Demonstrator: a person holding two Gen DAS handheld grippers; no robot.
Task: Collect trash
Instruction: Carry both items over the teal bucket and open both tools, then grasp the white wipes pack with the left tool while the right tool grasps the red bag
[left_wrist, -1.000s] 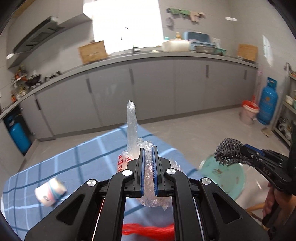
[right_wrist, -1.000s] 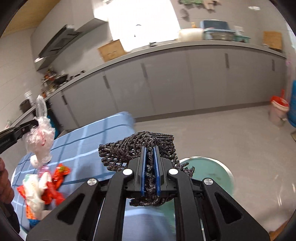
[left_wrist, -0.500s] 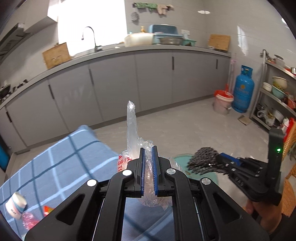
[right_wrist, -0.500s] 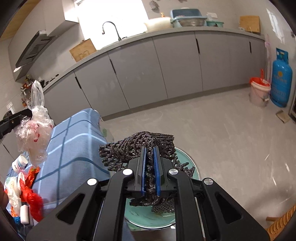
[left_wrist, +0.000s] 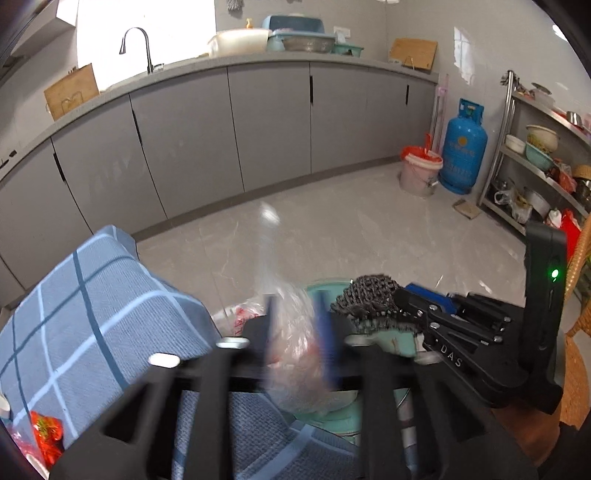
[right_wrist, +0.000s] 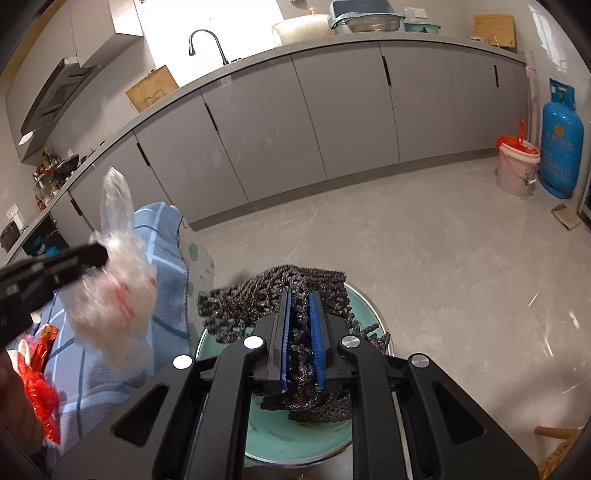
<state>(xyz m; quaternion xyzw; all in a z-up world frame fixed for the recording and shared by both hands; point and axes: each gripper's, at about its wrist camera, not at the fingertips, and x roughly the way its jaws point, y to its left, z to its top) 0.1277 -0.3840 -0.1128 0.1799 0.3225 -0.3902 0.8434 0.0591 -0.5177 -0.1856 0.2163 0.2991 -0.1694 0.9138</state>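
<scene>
The drop-off step is in hand: both grippers are hanging over the green bin (right_wrist: 295, 443), which stands on the floor just beside the corner of the blue checked tablecloth (left_wrist: 92, 321). The left gripper (left_wrist: 295, 332) has just been opening, and its jaws are now standing apart with the clear plastic bag (left_wrist: 295, 354) still between them; the blur makes it hard to say whether the pads are touching the film at all, but the bag appears to be slipping free above the bin's near edge. In the right wrist view the same bag (right_wrist: 114, 299) is showing just left of the bin, partly over the cloth. The right gripper (right_wrist: 301, 332) has likewise just been opening, its blue pads now parted around the black mesh netting (right_wrist: 273, 295), which is sagging down into the bin's mouth. Judging by this, the next move calls for spreading both jaws wider and perhaps giving a slight shake, since netting tends to snag on ribbed pads. After that, the red wrappers (right_wrist: 37, 373) lying on the cloth, away from the bin, are waiting to be fetched.
</scene>
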